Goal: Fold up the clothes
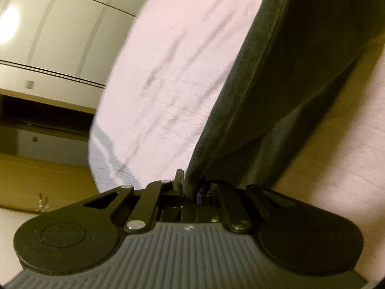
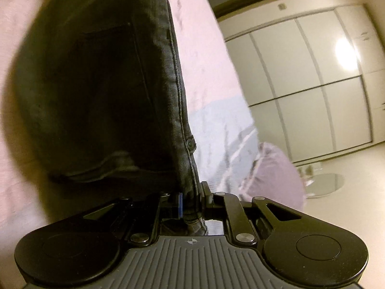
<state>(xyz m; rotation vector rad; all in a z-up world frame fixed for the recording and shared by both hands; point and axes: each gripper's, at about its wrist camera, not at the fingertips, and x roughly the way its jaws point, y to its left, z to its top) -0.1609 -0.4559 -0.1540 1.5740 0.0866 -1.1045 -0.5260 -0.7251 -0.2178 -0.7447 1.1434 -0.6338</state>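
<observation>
Bed (image 1: 156, 84): largest surface I see. It carries a pale pink sheet with faint dark streaks and a light blue striped band near its edge. It fills the middle of the left wrist view and runs behind the garment in the right wrist view.
Wardrobe (image 2: 312, 84): pale sliding panels with dark dividing lines, standing behind the bed. A bright reflected light spot sits on one panel. I see the same panels at upper left in the left wrist view.
Floor (image 2: 349, 168): pale, with a round glass disc (image 2: 324, 183) lying on it near the wardrobe. Small objects stand beside the disc; I cannot identify them.
Dark garment (image 1: 300, 72): dark grey trousers of denim-like cloth, lifted off the bed and stretched between both tongs. In the right wrist view I see a stitched seam, a patch pocket and a metal rivet near the seam. The cloth hangs over the pink sheet; both views are motion-blurred.
Pillow (image 2: 276, 175): lilac, lying at the bed edge, just right of the garment in the right wrist view.
Left tongs (image 1: 189, 185): clenched on the dark garment. I see the cloth edge pinched between the two fingers, rising away up and right.
Right tongs (image 2: 191, 200): clenched on the dark garment. I see the seamed edge clamped between the fingers, with a blue pad (image 2: 180, 204) pressing its left side.
</observation>
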